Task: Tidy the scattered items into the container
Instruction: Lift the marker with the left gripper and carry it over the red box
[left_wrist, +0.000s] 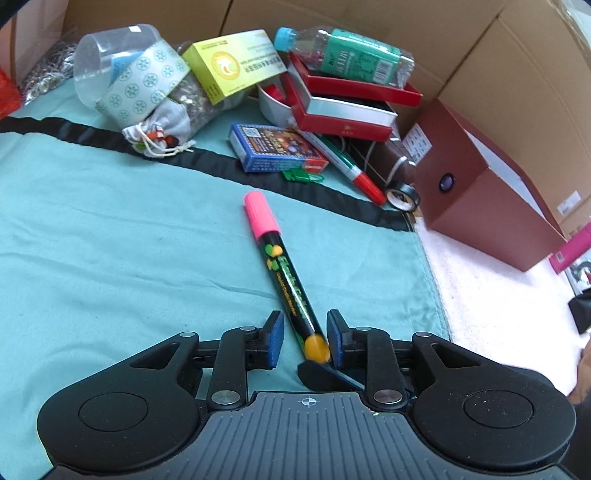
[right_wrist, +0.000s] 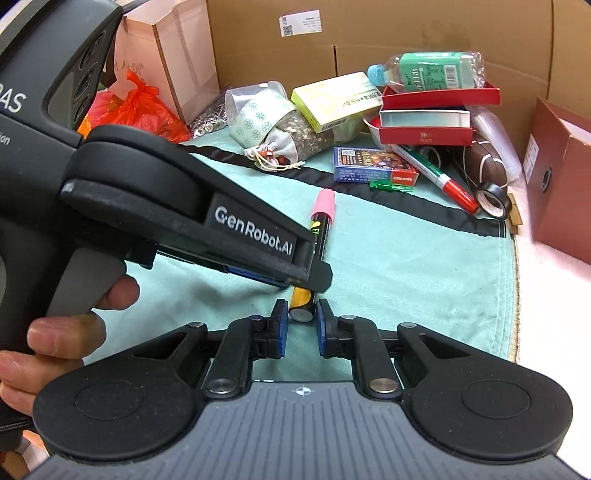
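Observation:
A black marker with a pink cap (left_wrist: 275, 258) lies on the teal cloth (left_wrist: 110, 229). My left gripper (left_wrist: 306, 338) is open around its yellow rear end, with the right pad close to it. In the right wrist view the left gripper (right_wrist: 303, 273) reaches in from the left over the marker (right_wrist: 320, 221). My right gripper (right_wrist: 300, 325) is open, with the marker's rear tip between its pads. The brown box (left_wrist: 480, 192) stands at the right and also shows in the right wrist view (right_wrist: 557, 199).
A pile at the back holds a blue card box (left_wrist: 275, 151), a red-capped marker (left_wrist: 354, 173), red tins (left_wrist: 343, 107), a water bottle (left_wrist: 347, 55), a yellow-green box (left_wrist: 232, 66), a drawstring pouch (left_wrist: 162, 129) and a tape roll (left_wrist: 402, 197). Cardboard walls surround the area.

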